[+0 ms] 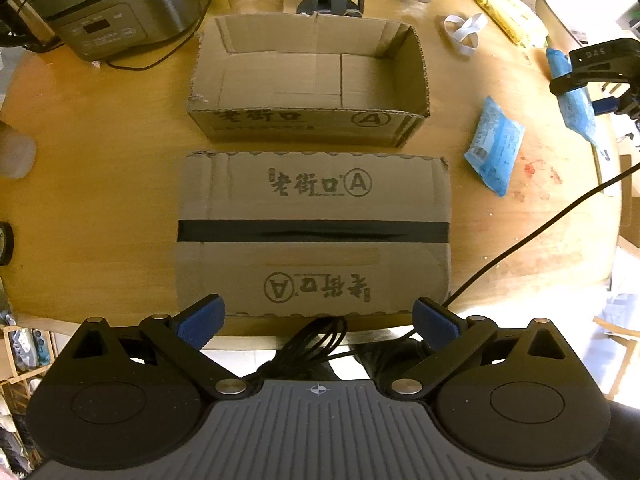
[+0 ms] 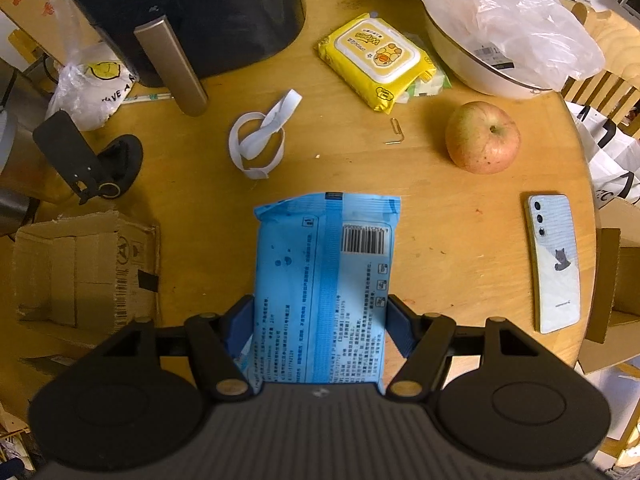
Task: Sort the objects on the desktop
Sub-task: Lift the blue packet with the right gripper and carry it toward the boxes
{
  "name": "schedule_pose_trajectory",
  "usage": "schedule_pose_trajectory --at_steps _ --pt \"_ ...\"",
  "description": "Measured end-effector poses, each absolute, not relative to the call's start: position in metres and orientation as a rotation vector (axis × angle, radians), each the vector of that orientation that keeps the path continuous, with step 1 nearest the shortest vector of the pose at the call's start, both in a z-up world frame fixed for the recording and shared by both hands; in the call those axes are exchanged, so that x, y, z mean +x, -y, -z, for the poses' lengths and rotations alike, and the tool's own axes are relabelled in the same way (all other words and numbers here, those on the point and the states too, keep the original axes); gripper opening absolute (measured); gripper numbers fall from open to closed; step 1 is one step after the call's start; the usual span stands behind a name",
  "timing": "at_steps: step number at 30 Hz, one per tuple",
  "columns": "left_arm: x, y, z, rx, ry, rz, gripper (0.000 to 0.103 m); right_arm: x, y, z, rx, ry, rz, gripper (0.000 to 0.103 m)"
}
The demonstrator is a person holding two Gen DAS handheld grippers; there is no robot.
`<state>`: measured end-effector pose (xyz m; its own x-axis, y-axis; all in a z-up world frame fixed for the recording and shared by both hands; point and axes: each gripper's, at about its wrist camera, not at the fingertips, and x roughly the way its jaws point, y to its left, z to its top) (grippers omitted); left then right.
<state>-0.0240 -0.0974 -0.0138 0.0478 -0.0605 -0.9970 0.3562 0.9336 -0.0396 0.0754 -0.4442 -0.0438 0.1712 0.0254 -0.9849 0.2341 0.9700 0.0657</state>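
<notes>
Upper left of our right view we see a black air fryer (image 2: pixel 192 12); far right, a bagged white bowl (image 2: pixel 476 68); the left view's upper left shows a steel cooker (image 1: pixel 116 8).

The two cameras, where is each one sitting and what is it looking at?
Left wrist: on the left gripper, open, facing two cardboard boxes, the open box behind.
Right wrist: on the right gripper, shut on a blue packet, facing an apple.
Shared: the open box, white strap, yellow wipes, right gripper.
</notes>
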Motion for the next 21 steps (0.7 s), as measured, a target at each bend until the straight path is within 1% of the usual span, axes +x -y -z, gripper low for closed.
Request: schedule_pose_trajectory --at_steps 21 --pt "-0.005 0.069 0.012 0.251 -1.486 0.349 0.103 0.082 0.410 0.038 0.238 -1.385 0.145 0.067"
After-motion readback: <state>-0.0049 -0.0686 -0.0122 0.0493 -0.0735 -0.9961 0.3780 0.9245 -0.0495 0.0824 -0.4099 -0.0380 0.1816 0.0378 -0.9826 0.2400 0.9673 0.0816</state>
